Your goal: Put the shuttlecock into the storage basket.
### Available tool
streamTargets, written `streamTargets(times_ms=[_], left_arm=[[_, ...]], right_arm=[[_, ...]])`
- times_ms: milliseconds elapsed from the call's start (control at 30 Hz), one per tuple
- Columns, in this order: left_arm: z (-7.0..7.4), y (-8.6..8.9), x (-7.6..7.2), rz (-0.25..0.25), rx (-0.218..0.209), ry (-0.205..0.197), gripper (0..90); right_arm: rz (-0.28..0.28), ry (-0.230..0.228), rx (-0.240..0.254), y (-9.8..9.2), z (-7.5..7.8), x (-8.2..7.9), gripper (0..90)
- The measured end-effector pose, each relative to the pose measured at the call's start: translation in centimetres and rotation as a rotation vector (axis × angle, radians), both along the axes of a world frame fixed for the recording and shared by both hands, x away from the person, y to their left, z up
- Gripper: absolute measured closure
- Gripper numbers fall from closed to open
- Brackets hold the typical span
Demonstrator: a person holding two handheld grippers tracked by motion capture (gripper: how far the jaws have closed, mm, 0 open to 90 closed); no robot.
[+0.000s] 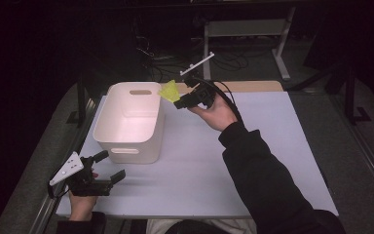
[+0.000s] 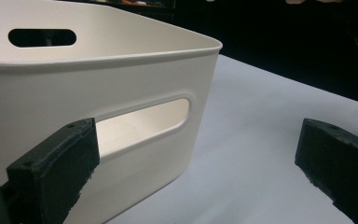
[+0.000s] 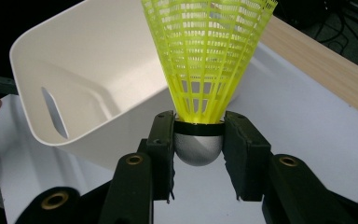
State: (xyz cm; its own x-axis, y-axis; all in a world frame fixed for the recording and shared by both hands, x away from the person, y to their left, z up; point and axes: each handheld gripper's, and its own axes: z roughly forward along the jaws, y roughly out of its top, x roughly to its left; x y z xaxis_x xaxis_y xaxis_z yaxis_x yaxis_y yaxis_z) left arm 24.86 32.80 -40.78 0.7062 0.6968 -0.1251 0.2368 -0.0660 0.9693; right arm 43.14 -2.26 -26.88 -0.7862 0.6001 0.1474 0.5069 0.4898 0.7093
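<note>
A yellow plastic shuttlecock with a silver rounded base is clamped between the jaws of my right gripper, skirt pointing away. In the high view the right gripper holds the shuttlecock in the air just beside the far right corner of the white bin. The bin is open-topped with slot handles and looks empty. My left gripper rests near the table's front left corner, jaws wide apart, pointing at the bin's near wall. Nothing lies between the left fingers.
The pale table top stretches to the right of the bin. A wooden strip runs along its far edge. Cables and a metal frame lie on the dark floor beyond. The person's dark sleeve crosses the right front.
</note>
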Motion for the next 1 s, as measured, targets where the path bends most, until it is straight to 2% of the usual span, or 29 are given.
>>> streamTargets(times_ms=[467, 1000], left_arm=[[0.0, 0.0, 0.0, 0.0, 0.0, 0.0, 0.0], [0.0, 0.0, 0.0, -0.001, 0.001, -0.001, 0.0]], right_arm=[[0.055, -0.03, 0.006, 1.9, 1.5, -1.1, 63.7], [0.118, -0.045, 0.003, 4.2, 2.1, -1.9, 63.6]])
